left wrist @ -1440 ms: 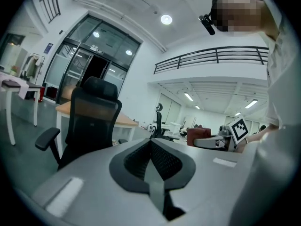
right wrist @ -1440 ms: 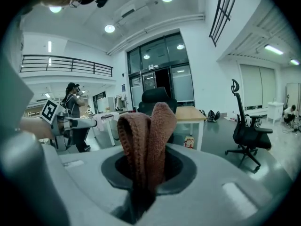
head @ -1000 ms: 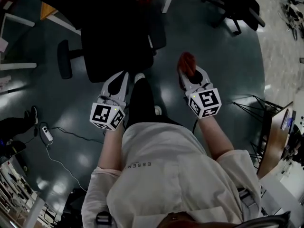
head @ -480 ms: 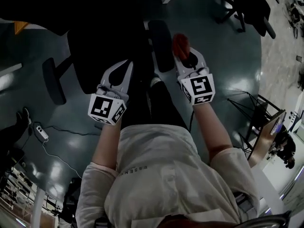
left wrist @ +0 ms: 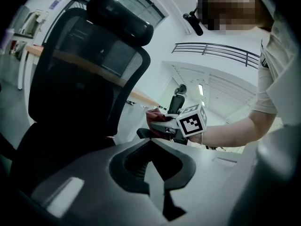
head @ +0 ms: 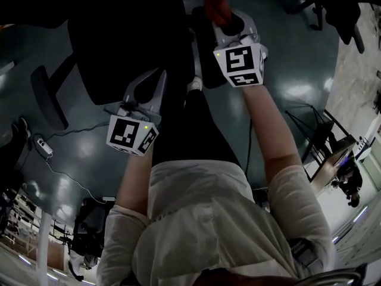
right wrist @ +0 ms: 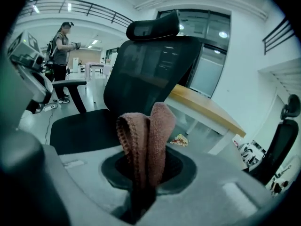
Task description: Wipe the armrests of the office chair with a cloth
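Note:
A black office chair (head: 128, 40) stands in front of me; its mesh back (left wrist: 84, 79) fills the left gripper view. My right gripper (head: 223, 18) is shut on a folded reddish cloth (head: 215, 6), which hangs just beside the far end of the chair's right armrest (head: 201, 49). In the left gripper view the cloth (left wrist: 154, 118) sits just over that armrest (left wrist: 146, 133); contact is unclear. In the right gripper view the cloth (right wrist: 146, 145) sticks up out of the jaws. My left gripper (head: 155, 81) is shut on nothing, low beside the seat. The left armrest (head: 47, 97) is apart from both.
A wooden desk (right wrist: 202, 106) runs behind the chair. Another black chair (right wrist: 278, 145) stands at the right. A cable and power strip (head: 40, 146) lie on the floor at the left. A person (right wrist: 61, 46) stands far off. A stand with thin legs (head: 309, 124) is at the right.
My right gripper has carried the cloth forward, from beside the seat up along the right armrest. The left gripper has held its place near the seat.

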`<state>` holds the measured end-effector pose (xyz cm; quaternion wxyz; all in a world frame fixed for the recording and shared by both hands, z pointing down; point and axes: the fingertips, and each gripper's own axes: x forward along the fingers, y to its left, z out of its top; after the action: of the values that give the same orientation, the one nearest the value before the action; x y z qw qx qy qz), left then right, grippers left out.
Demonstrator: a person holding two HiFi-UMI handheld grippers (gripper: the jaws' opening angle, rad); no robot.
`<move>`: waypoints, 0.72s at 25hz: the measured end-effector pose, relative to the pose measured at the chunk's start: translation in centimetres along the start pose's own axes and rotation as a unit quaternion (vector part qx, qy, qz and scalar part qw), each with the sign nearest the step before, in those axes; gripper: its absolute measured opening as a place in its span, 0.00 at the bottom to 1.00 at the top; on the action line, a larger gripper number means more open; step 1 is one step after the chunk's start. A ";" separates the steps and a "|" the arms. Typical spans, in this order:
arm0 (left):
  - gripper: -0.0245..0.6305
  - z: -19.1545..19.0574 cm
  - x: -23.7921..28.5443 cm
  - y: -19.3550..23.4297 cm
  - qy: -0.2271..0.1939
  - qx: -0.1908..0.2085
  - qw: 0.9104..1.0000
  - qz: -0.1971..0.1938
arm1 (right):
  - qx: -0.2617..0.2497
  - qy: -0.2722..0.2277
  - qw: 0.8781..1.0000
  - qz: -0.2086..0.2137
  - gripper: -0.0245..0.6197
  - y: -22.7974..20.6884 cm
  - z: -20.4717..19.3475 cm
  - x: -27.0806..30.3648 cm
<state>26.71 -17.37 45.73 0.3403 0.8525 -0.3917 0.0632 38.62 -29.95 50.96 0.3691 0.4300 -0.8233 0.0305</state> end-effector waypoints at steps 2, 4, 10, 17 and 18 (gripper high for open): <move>0.06 -0.8 0.0 0.0 0.004 -0.004 1.000 0.005 | -0.009 0.004 1.000 0.012 0.12 0.4 0.1 1.1; 0.06 -1.5 -0.2 0.0 0.006 -0.006 1.000 0.007 | -0.016 0.019 0.999 0.030 0.12 1.3 -0.1 2.0; 0.06 -2.6 -0.5 -0.6 0.002 -0.008 1.000 0.012 | -0.039 0.012 0.997 0.070 0.12 4.3 -0.3 1.2; 0.06 -4.5 -0.7 -2.1 0.004 -0.007 1.000 0.015 | -0.071 0.002 0.992 0.104 0.12 8.0 -2.6 -3.1; 0.06 -4.8 -0.8 -2.4 0.005 -0.007 1.000 0.014 | -0.073 0.001 0.992 0.105 0.12 8.4 -2.9 -3.7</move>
<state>28.63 -12.77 47.78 0.3476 0.8440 -0.4025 0.0694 35.56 -21.07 52.97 0.3951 0.3133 -0.8635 0.0090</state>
